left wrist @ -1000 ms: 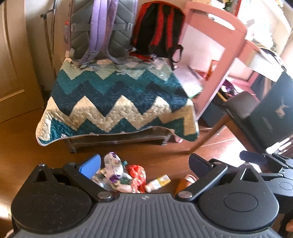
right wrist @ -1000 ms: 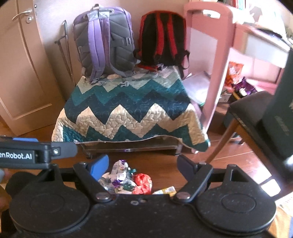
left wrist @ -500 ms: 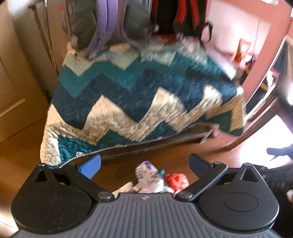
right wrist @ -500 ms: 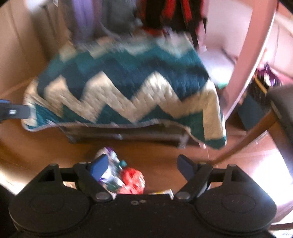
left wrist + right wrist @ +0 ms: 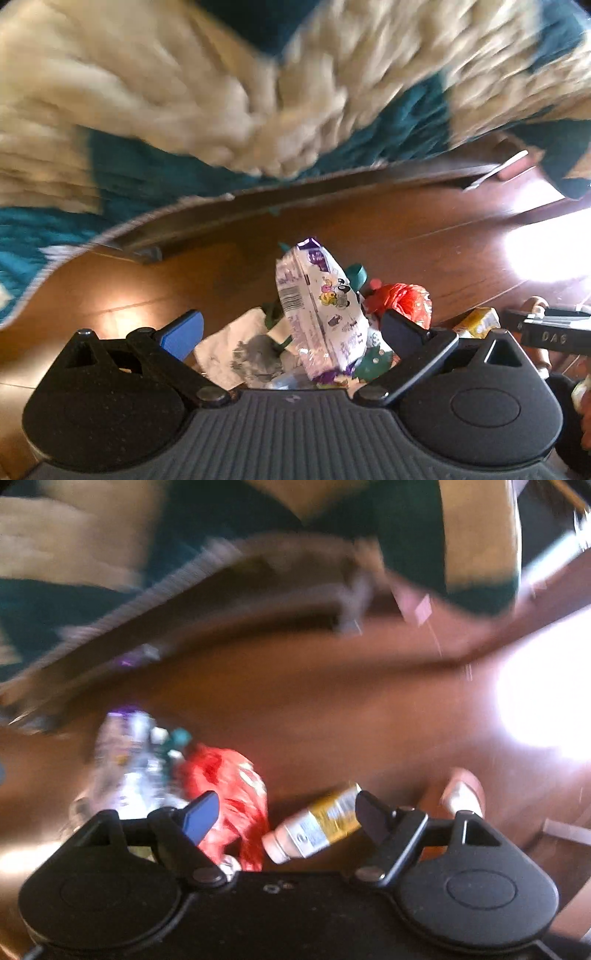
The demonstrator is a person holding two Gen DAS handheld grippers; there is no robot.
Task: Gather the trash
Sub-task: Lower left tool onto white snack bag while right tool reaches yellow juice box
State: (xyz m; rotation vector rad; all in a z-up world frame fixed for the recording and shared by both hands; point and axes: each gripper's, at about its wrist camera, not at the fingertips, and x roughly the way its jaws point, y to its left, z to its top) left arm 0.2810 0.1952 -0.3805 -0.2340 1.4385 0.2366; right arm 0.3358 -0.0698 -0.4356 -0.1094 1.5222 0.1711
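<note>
We see a glossy brown wooden floor [image 5: 229, 273] with plank seams and 2 hard glare patches, the brightest at the right. Behind it a low dark frame carries a teal and cream zigzag quilt [image 5: 207, 103] whose edge hangs over the boards; both views are smeared by motion. The trash lies in a small heap on the floor: a white and purple wrapper [image 5: 317, 310] standing on edge, a crumpled red wrapper [image 5: 232, 797] just beside it, and a small gold-labelled bottle [image 5: 317, 823] on its side. Our left gripper [image 5: 291, 332] is spread wide around the white wrapper, touching nothing we can make out. Our right gripper [image 5: 288, 812] is spread too, bracketing the red wrapper and the bottle.
</note>
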